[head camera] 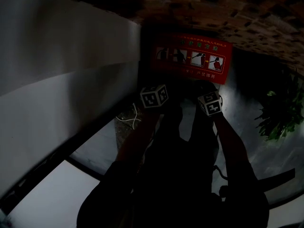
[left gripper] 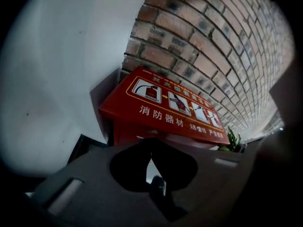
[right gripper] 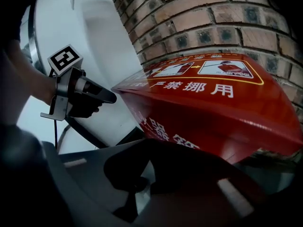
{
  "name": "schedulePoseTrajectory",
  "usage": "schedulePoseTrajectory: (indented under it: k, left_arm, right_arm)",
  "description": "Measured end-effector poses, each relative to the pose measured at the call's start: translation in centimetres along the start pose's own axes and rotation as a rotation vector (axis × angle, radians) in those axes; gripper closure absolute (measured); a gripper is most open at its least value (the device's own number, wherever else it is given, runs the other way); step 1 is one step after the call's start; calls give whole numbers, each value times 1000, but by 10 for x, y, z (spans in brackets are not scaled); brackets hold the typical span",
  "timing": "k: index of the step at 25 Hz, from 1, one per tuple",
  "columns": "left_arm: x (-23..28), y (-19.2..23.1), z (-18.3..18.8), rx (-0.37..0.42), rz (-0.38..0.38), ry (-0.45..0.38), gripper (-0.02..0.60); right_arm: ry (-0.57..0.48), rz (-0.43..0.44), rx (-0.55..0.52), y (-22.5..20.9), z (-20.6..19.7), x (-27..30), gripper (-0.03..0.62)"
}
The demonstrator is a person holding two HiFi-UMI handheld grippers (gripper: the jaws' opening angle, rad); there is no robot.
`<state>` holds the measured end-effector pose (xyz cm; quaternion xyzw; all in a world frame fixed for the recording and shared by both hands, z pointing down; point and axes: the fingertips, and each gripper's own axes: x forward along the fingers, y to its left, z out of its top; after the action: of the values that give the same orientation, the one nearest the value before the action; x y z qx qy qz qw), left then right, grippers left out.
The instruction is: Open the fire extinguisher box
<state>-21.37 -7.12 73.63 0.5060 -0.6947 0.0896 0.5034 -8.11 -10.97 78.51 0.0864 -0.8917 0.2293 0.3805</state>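
Note:
The red fire extinguisher box (head camera: 192, 58) stands against the brick wall, its lid printed with pictograms and white characters. In the left gripper view the box (left gripper: 175, 112) lies just beyond my left gripper (left gripper: 150, 145), whose dark jaws meet with nothing between them. The right gripper (right gripper: 150, 143) sits low and close under the box lid's (right gripper: 213, 103) front edge, jaws together. In the right gripper view the left gripper (right gripper: 110, 98) points its shut tip at the lid's left corner. The head view shows both marker cubes, left (head camera: 154, 96) and right (head camera: 210, 103), just in front of the box.
A white curved wall (head camera: 61, 80) rises at the left and a brick wall (head camera: 228, 13) runs behind the box. A green plant (head camera: 280, 113) stands to the right. The floor (head camera: 99, 146) is glossy, with a thin white cable (head camera: 132, 120) on it. The scene is very dark.

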Motion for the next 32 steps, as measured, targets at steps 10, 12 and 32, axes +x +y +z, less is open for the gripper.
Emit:
schedulePoseTrajectory:
  k: [10, 12, 32]
  left_arm:
    - [7, -2, 4, -43, 0, -39, 578]
    - [4, -2, 5, -49, -11, -42, 578]
    - [-52, -31, 50, -74, -159, -149, 578]
  right_arm:
    - [-15, -45, -1, -17, 8, 6, 594]
    - [-13, -59, 4, -17, 7, 7, 594]
    - [-28, -86, 44, -22, 11, 7, 595]
